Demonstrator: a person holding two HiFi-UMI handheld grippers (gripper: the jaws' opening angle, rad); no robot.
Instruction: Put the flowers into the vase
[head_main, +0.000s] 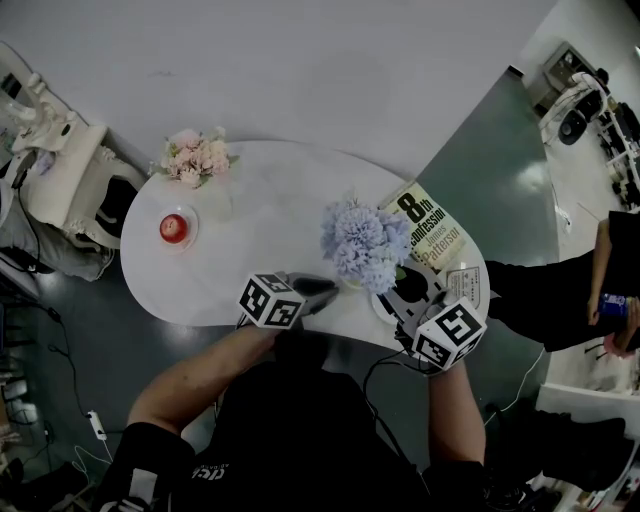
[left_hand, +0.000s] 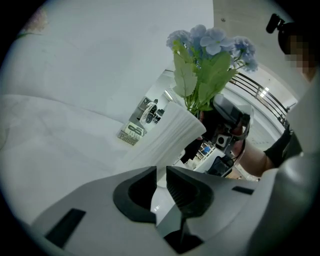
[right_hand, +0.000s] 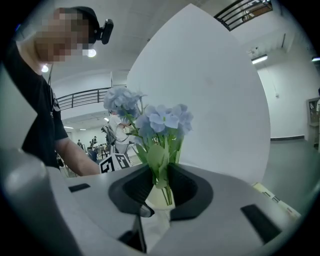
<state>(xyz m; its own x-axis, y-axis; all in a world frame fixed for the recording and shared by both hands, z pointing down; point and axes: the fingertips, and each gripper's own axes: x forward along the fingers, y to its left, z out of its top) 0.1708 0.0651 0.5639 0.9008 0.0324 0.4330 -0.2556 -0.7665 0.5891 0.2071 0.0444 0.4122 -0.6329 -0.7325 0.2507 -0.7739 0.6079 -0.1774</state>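
Left gripper fingers clamped on white ribbed vase, at 5 o'clock on table. Right gripper fingers pinch blue hydrangeas at stems. We see stems already in vase mouth. Left, we judge: seat deeper, release.

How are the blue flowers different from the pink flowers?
The blue flowers are blue, the pink flowers pink. The right tongs grip the blue flowers' stems at the white vase; no tongs touch the pink flowers. The blue flowers are near the person; the pink flowers at the table's far edge. Both are fluffy bunches.
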